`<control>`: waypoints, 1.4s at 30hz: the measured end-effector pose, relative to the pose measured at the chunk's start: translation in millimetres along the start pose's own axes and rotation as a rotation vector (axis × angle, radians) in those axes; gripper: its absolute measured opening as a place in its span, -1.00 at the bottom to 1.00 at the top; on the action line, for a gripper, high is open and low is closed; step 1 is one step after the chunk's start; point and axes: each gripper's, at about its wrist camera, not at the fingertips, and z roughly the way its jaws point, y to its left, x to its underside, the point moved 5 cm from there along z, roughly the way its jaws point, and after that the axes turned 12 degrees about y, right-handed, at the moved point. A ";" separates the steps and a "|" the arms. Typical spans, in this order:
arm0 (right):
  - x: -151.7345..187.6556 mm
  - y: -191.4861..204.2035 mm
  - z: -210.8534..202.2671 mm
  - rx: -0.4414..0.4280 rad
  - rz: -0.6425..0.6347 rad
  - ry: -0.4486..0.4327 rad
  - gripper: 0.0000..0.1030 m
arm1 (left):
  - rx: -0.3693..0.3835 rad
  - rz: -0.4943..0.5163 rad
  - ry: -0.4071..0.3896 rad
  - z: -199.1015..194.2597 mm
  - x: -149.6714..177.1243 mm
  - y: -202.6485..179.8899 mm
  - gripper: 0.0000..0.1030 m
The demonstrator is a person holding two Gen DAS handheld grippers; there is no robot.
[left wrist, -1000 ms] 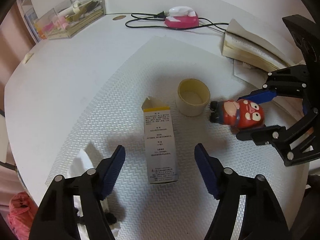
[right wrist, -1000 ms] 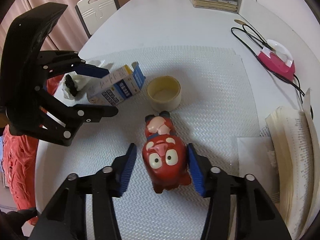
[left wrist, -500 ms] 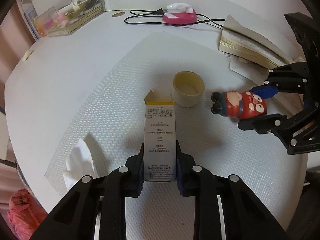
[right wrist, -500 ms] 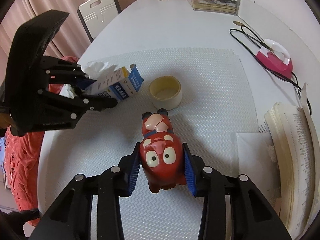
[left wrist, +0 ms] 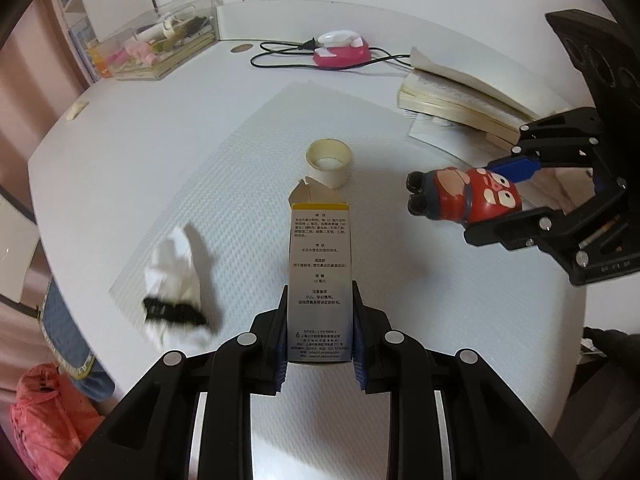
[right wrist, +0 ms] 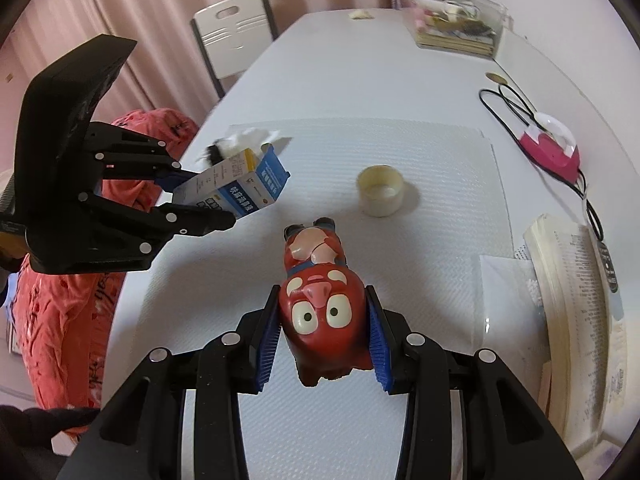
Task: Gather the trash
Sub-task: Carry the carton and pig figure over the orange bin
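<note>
A: Left side first. Crumpled white tissue with a black clip-like scrap (left wrist: 174,292) lying loose at the near-left corner of the ridged white mat (left wrist: 248,152); not yet collected. Likely next pick, being trash.

B: Centre. Left hand-held gripper (left wrist: 320,344) clenched on the tall white cardboard medicine box with yellow band (left wrist: 320,264), blue pads pinching the two narrow sides near its base. Box clear of the table (left wrist: 132,120), torn flap pointing away. Grip low, probably so the long body sticks out ahead for dropping into a bag.

A: Cream-coloured tape roll (left wrist: 329,162) standing on the mat beyond the box, untouched.

B: Right. Right hand-held gripper (right wrist: 320,340) grasping the red ceramic pig-faced figurine (right wrist: 320,312) across its wide head, feet pointing away, raised off the mat.

A: View differences. Left wrist view: only the box's printed white face. Right wrist view: its blue side panel (right wrist: 272,176), plus the red plastic bag (right wrist: 60,312) below the table edge, seemingly the trash destination.

B: Left view alone: the figurine's dark feet (left wrist: 418,192) from the side.
</note>
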 end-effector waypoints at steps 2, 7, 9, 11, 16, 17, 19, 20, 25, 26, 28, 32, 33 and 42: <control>2.9 6.8 -5.7 -0.003 -0.013 -0.003 -0.23 | -0.003 -0.015 -0.010 -11.3 11.2 -2.6 -0.48; 5.6 29.7 -19.5 -0.018 -0.056 -0.010 -0.23 | -0.017 -0.051 -0.027 -38.5 44.3 -6.0 -0.47; 7.0 43.4 -21.9 -0.034 -0.079 -0.008 -0.23 | -0.018 -0.064 -0.032 -45.9 55.8 -6.6 -0.48; 9.0 58.7 -23.0 -0.037 -0.102 -0.005 -0.23 | -0.026 -0.086 -0.037 -54.0 70.4 -5.0 -0.47; 1.8 106.5 -12.7 -0.082 -0.178 0.017 -0.23 | -0.040 -0.162 -0.033 -67.3 113.3 3.9 -0.47; -0.7 118.9 -9.8 -0.094 -0.198 0.022 -0.23 | -0.044 -0.178 -0.031 -69.1 121.1 6.1 -0.48; -3.5 143.2 -5.5 -0.112 -0.239 0.028 -0.23 | -0.052 -0.214 -0.021 -72.7 141.6 12.2 -0.47; -5.4 157.7 -3.0 -0.125 -0.264 0.033 -0.23 | -0.056 -0.230 -0.017 -74.3 150.0 15.1 -0.47; -12.6 225.6 12.0 -0.178 -0.371 0.062 -0.23 | -0.077 -0.335 0.006 -82.1 200.1 35.5 -0.48; -13.9 235.5 14.6 -0.186 -0.387 0.067 -0.23 | -0.079 -0.354 0.008 -83.6 209.4 39.1 -0.47; -16.5 263.9 22.8 -0.203 -0.430 0.082 -0.23 | -0.081 -0.394 0.010 -86.5 229.0 48.0 -0.47; -19.5 313.4 39.1 -0.236 -0.495 0.110 -0.23 | -0.086 -0.468 0.025 -86.8 264.2 64.1 -0.47; -20.9 321.8 43.1 -0.243 -0.505 0.116 -0.23 | -0.086 -0.485 0.028 -86.4 273.7 67.6 -0.47; -27.5 403.3 91.1 -0.267 -0.574 0.191 -0.23 | -0.040 -0.595 0.046 -66.5 334.1 98.5 -0.47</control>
